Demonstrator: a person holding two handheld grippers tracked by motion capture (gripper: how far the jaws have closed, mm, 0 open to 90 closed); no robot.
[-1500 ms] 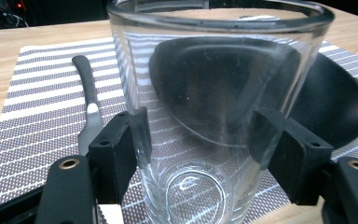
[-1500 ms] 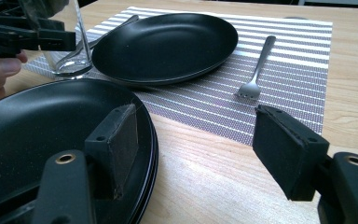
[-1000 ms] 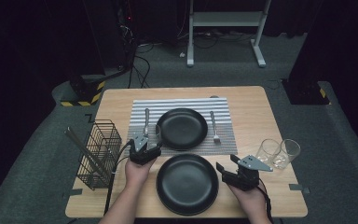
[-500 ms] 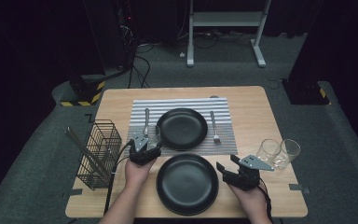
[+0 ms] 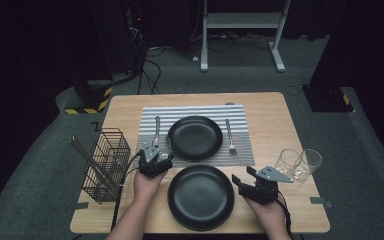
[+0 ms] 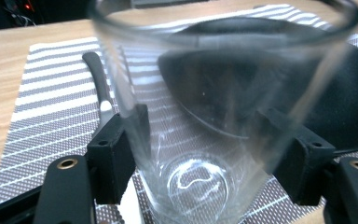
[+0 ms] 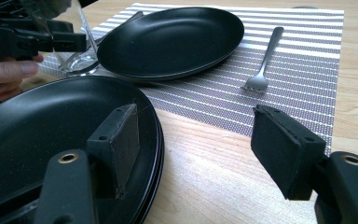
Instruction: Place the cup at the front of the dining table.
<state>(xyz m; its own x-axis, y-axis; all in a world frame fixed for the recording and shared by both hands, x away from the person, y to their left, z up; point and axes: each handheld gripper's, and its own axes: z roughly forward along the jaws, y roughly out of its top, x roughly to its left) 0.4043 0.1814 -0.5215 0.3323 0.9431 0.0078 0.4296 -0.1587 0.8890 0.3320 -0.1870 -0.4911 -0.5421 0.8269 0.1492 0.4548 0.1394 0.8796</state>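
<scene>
Wooden table point(image 5: 280, 120) on grey carpet point(image 5: 360, 150) (dark room, perhaps curtained).

Glass point(image 6: 200, 107) in the left gripper view: rim cut by the top edge, walls blurred, and it hides part of the far plate point(image 6: 307, 84) behind it. High view: that glass is too small to make out, lost at the left gripper point(image 5: 154, 159). Knife point(image 6: 98, 88) tip hidden behind one jaw. Near plate point(image 7: 51, 140) in the right gripper view cut by left & bottom edges.

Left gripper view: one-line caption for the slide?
Left gripper clamps a clear glass over the striped placemat, knife and black plate behind.
</scene>
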